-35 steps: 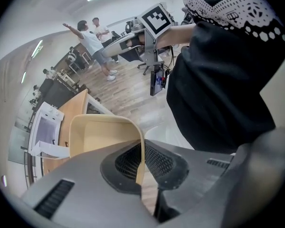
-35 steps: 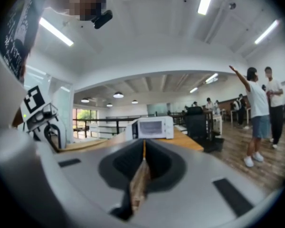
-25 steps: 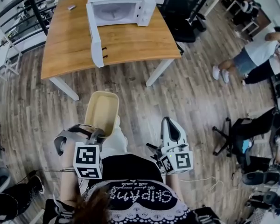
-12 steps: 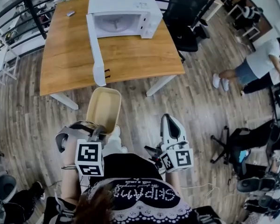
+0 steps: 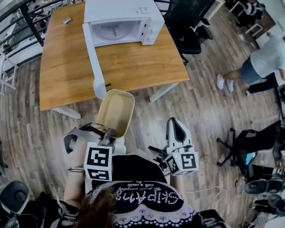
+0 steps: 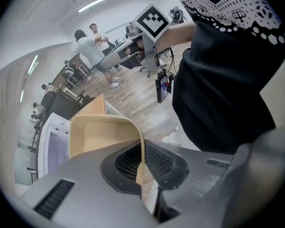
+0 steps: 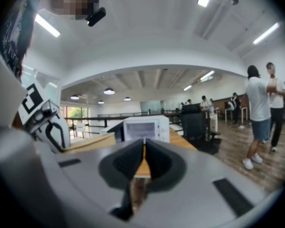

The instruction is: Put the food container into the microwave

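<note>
A beige food container (image 5: 115, 112) hangs in the air just short of the wooden table (image 5: 66, 65), held by its near rim. My left gripper (image 5: 107, 136) is shut on that rim; in the left gripper view the thin wall of the container (image 6: 102, 133) runs down between the jaws. The white microwave (image 5: 119, 19) stands at the table's far side with its door (image 5: 95, 61) swung wide toward me. My right gripper (image 5: 177, 129) is shut and empty, low beside my body. In the right gripper view the microwave (image 7: 143, 128) shows straight ahead.
A black office chair (image 5: 187, 13) stands right of the table. A small object (image 5: 66, 20) lies on the table's far left. A person (image 5: 261, 61) stands on the wood floor at right. Railings (image 5: 19, 13) run behind the table, more chairs (image 5: 247, 141) sit at right.
I have stepped closer to the table. The container in the left gripper has moved forward and right, its far end now near the open door's edge. The right gripper stayed low.
</note>
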`<action>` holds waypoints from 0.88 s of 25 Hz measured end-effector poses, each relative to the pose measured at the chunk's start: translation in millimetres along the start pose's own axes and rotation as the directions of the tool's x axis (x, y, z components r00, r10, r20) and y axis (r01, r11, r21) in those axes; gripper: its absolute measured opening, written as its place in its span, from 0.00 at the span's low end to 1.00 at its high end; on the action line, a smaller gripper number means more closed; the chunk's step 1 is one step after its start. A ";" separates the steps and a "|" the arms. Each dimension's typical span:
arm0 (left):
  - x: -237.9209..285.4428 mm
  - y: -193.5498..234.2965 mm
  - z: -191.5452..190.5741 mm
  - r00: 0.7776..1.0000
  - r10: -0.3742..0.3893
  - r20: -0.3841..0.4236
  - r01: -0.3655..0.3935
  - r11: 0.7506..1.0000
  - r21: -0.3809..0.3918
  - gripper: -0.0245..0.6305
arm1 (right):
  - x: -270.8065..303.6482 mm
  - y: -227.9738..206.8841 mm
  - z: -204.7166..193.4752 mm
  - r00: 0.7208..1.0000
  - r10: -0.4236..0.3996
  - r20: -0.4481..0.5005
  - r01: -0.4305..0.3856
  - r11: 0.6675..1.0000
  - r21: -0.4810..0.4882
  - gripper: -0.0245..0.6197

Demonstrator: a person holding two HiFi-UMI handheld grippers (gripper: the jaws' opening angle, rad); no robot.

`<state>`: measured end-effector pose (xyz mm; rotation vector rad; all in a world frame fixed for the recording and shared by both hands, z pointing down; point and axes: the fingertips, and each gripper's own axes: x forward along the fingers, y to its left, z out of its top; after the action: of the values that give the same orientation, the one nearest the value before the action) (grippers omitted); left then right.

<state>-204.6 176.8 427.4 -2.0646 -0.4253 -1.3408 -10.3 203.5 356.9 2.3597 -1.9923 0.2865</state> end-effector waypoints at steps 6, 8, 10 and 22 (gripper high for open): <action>0.2 8.5 0.8 1.000 0.013 0.015 -0.014 1.000 0.028 0.09 | 2.3 -1.8 2.0 1.000 -0.023 0.012 0.023 1.000 -0.006 0.09; -1.2 10.5 -0.5 1.000 0.015 0.017 -0.016 1.000 0.026 0.09 | 0.7 -1.5 0.8 1.000 -0.028 0.009 0.028 1.000 -0.002 0.09; -2.5 12.4 -3.0 1.000 0.017 0.012 -0.018 1.000 0.024 0.10 | -1.4 -1.7 -1.0 0.999 -0.033 0.006 0.033 0.999 0.003 0.09; 7.8 42.3 0.1 1.000 0.023 -0.005 -0.022 0.999 0.027 0.10 | 15.5 -27.9 -6.5 0.999 -0.051 0.011 0.050 0.998 0.039 0.09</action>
<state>-176.8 144.7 420.3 -2.0372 -0.4146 -1.3202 18.7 194.3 368.3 2.4371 -1.9462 0.3125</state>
